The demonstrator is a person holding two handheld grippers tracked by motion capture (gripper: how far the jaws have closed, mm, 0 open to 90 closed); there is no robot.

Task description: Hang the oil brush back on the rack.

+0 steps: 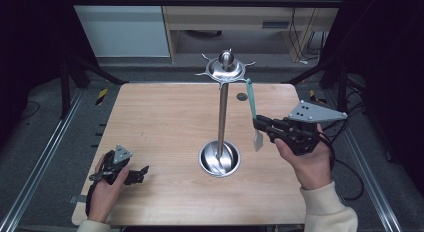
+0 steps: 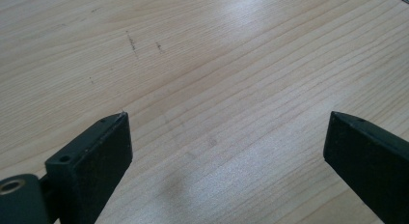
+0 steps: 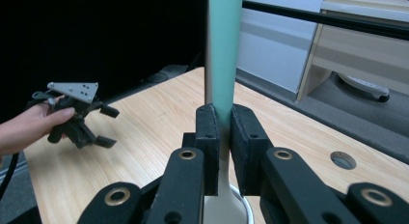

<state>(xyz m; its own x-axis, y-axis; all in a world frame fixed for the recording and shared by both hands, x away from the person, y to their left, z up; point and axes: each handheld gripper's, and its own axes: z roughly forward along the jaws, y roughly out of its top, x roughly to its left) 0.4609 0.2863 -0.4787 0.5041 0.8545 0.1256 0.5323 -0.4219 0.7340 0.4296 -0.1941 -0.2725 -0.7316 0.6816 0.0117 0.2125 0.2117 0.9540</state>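
Observation:
A kitchen utensil with a teal handle [image 1: 251, 99] and a pale flat head [image 1: 258, 140] hangs upright, head down, above the table's right half. My right gripper [image 1: 261, 124] is shut on its handle [image 3: 224, 50], as the right gripper view [image 3: 224, 115] shows. Just to its left stands a metal rack: a thin pole [image 1: 222, 112] rising from a round steel base [image 1: 219, 158], topped by a disc with hooks [image 1: 226, 69]. The handle's top end is close to one hook. My left gripper [image 1: 141, 174] rests on the table at the front left, open and holding nothing [image 2: 229, 118].
The wooden table [image 1: 165, 122] has a small round hole [image 1: 242, 97] near its far edge, behind the rack. In the right gripper view the left gripper [image 3: 108, 126] sits far off in a hand. Dark frame bars and a cabinet stand beyond the table.

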